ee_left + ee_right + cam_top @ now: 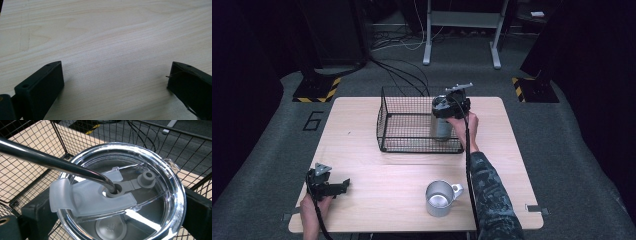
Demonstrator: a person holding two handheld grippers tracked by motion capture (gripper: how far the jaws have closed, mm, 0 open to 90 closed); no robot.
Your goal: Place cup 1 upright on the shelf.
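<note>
black jaws of the right gripper (443,120) close on a lidded steel tumbler (120,195), one on each side of its clear lid (140,225), a metal straw (50,161) rising through it. the tumbler stands upright, long axis vertical, inside the wire basket (402,122) at its right end, straight below the hand, so a lift likely goes straight up past the rim. the left gripper (343,185) rests wide open on the wooden table (377,200), well apart, nearer the steel mug (439,199)
</note>
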